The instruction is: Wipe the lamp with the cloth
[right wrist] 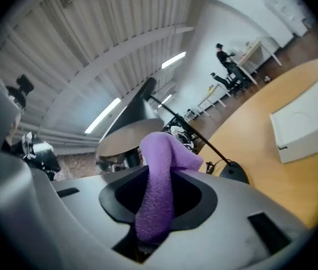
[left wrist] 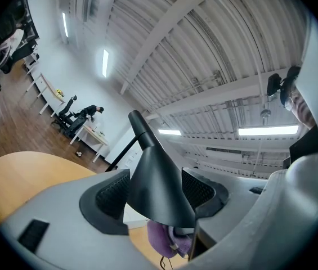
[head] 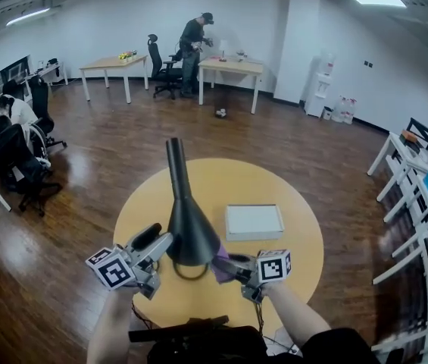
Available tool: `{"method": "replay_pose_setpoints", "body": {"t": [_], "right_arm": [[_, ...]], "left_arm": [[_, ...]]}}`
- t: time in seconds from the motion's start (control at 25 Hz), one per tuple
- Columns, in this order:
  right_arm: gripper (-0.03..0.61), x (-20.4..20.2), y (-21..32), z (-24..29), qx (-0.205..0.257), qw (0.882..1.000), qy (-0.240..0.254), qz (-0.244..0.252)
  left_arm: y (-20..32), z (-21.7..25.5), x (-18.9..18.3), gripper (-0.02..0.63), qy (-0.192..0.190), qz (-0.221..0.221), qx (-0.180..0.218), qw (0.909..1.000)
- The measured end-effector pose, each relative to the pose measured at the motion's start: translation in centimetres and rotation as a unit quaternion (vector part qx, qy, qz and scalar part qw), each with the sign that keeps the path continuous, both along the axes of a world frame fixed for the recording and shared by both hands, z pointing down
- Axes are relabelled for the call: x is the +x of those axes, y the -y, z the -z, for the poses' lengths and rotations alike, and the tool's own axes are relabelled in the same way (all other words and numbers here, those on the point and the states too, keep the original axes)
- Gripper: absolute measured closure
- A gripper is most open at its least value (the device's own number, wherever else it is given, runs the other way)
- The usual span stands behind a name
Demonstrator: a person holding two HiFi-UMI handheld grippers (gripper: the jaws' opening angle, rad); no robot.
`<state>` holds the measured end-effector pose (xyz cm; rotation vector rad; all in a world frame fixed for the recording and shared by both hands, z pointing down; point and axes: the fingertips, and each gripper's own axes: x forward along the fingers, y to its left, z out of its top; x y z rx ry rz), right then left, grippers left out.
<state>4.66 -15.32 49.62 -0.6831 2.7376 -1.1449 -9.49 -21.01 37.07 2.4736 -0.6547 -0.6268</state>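
Note:
The black lamp (head: 191,232) stands on the round yellow table (head: 289,196), its cone shade low and its neck rising behind. My left gripper (head: 164,243) is shut on the shade's left side. In the left gripper view the shade (left wrist: 157,179) fills the gap between the pads of the left gripper (left wrist: 156,193). My right gripper (head: 229,266) is shut on a purple cloth (head: 222,267), which sits against the shade's lower right edge. The cloth (right wrist: 157,193) sticks up out of the right gripper (right wrist: 159,190), with the shade's rim (right wrist: 128,136) just beyond it.
A flat white box (head: 253,221) lies on the table right of the lamp. The lamp's base (right wrist: 234,173) and cable rest on the tabletop. Desks, office chairs and people stand far off across the wooden floor.

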Motion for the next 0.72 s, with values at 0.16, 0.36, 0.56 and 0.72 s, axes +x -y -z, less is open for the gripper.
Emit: {"method": "replay_pose_setpoints", "body": {"t": [0.16, 0.36, 0.56, 0.72], "right_arm": [[0.477, -2.0, -2.6, 5.4, 0.110, 0.991, 0.068, 0.019], [0.479, -2.7, -2.0, 5.8, 0.196, 0.980, 0.008, -0.026], [0.480, -5.0, -1.5, 7.2, 0.242, 0.970, 0.010, -0.023], [0.480, -7.5, -2.0, 7.5, 0.258, 0.966, 0.010, 0.003]], "left_arm": [[-0.1, -0.2, 0.0, 0.337, 0.002, -0.004, -0.005, 1.0000], [-0.3, -0.5, -0.1, 0.337, -0.011, -0.009, -0.015, 0.9998], [-0.4, -0.5, 0.5, 0.337, -0.007, -0.010, -0.013, 0.9998], [-0.6, -0.2, 0.5, 0.337, 0.000, -0.012, -0.011, 0.9999]]}}
